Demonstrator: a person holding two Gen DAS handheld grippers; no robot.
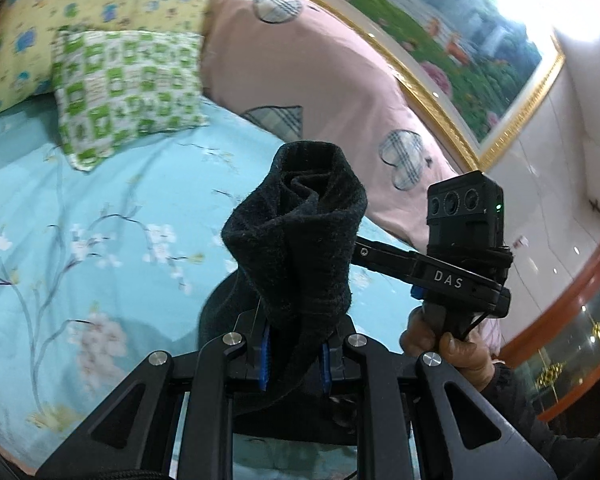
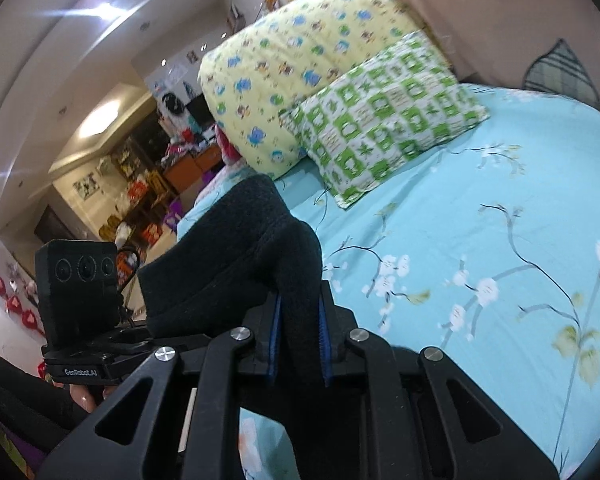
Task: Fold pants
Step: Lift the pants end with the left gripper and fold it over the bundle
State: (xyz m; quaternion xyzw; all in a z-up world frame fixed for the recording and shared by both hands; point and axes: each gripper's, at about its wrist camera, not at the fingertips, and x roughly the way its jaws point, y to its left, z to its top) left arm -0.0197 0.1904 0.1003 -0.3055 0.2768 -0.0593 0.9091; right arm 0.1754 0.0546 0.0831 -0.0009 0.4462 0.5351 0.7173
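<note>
The black fleece pants (image 1: 300,240) are held up above the bed in both grippers. My left gripper (image 1: 294,364) is shut on a bunched fold of the pants, which sticks up between its blue pads. My right gripper (image 2: 300,352) is shut on another part of the pants (image 2: 236,256), which bulges up and to the left. The right gripper also shows in the left wrist view (image 1: 464,248), close on the right. The left gripper shows in the right wrist view (image 2: 80,300), close on the left. The rest of the pants hangs below, hidden.
A bed with a light blue flowered sheet (image 2: 480,220) lies below. A green checked pillow (image 1: 128,92) and a yellow pillow (image 1: 60,4) lie at its head, beside a pink quilt (image 1: 320,76). A gold-framed picture (image 1: 460,40) hangs on the wall.
</note>
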